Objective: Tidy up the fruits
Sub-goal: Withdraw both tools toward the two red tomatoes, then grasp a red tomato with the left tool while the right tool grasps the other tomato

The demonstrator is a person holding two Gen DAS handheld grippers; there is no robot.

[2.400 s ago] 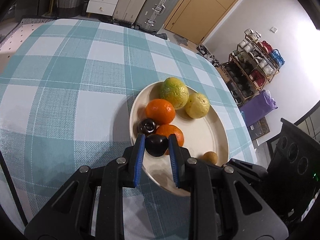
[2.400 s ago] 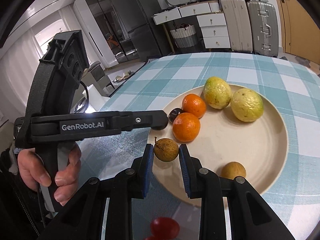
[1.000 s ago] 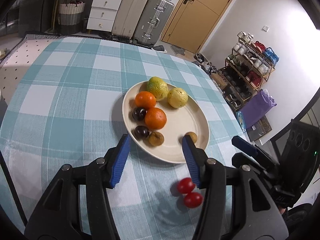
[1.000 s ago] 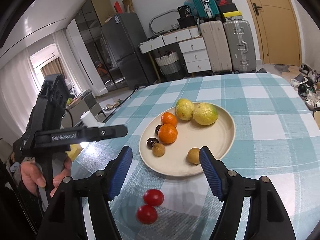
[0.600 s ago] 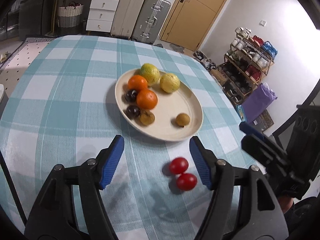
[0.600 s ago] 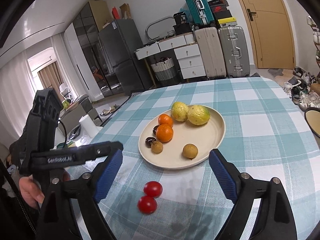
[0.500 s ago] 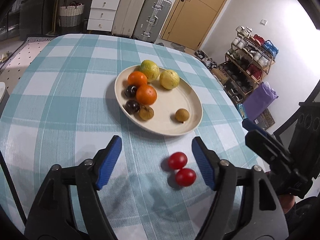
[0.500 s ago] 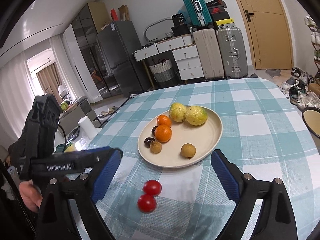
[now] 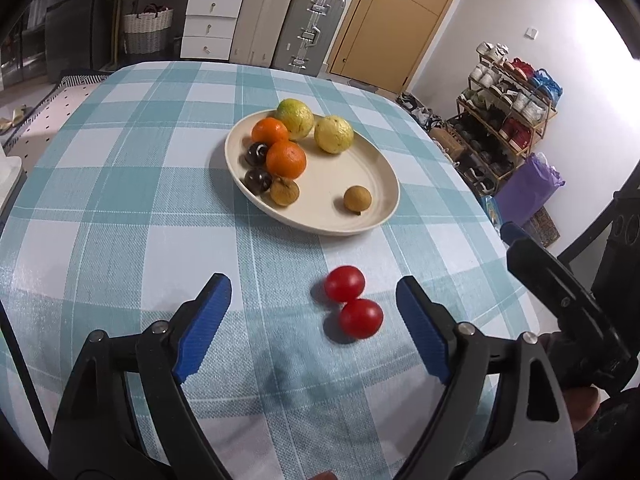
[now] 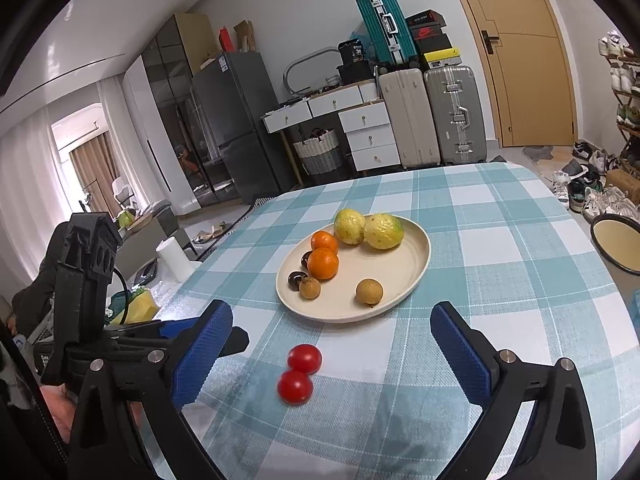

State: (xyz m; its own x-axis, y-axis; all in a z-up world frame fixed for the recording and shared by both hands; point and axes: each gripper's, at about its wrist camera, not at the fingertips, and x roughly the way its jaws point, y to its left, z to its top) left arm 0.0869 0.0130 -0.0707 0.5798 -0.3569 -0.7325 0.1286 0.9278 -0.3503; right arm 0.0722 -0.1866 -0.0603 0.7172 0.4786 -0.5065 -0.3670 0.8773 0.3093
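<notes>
While both claws hang over the near edge of the table (image 9: 120, 184), its teal-and-white checked cloth carries a cream plate (image 9: 372, 168) and, just short of the plate, two red cherry tomatoes (image 9: 345, 283) lying side by side and touching. The left claw (image 9: 308, 320) is spreading its blue pads (image 9: 202, 322) with nothing between them; the tomatoes sit on the cloth beyond the tips, nearer the right-hand pad. The right claw (image 10: 332, 344) is likewise opening wide and empty, the same tomatoes (image 10: 304, 359) on the cloth ahead of it.

On the plate (image 10: 416, 264) sit two yellow-green citrus fruits (image 10: 382, 231), two oranges (image 10: 323, 263), two dark glossy fruits (image 10: 295, 279) and two small brown round fruits (image 10: 369, 291), one of these apart from the rest.

Writing is scarce: a white printed label on the left tool's black body (image 10: 42, 360) is too cut off to read, and a red mark on a dark box (image 10: 428, 32) stacked above the suitcases cannot be made out.
</notes>
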